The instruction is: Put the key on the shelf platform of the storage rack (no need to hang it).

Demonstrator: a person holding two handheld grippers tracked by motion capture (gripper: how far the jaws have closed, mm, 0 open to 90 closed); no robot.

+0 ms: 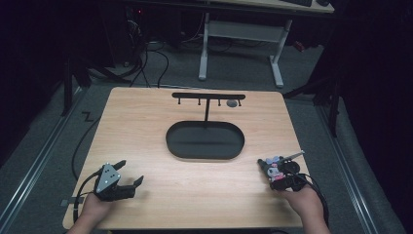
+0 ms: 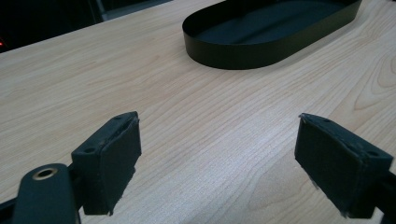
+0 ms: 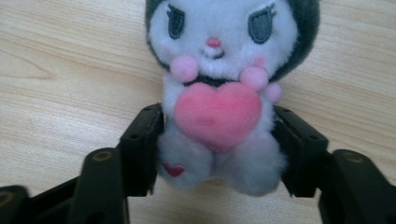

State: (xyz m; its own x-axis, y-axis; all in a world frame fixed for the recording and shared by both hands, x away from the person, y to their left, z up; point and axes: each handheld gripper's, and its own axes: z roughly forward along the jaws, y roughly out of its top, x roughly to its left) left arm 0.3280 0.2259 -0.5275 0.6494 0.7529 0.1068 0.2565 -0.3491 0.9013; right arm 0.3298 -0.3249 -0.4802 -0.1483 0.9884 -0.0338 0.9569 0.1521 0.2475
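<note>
Clasped at the hips by the right gripper [image 3: 217, 149]: white plush toy [image 3: 219, 93], dark hood, pink heart, lying face-up along the counter [image 3: 60, 70], head away; left gripper [image 2: 217, 158] released.

Black oval tray [image 1: 205, 146]; black hook rack [image 1: 208, 96]; wooden table [image 1: 146, 126]

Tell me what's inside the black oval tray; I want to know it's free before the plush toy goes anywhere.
The black oval tray looks empty: bare dark floor, with a stand's post rising at its back edge. In the left claw view, its near wall hides the nearest strip of floor.
</note>
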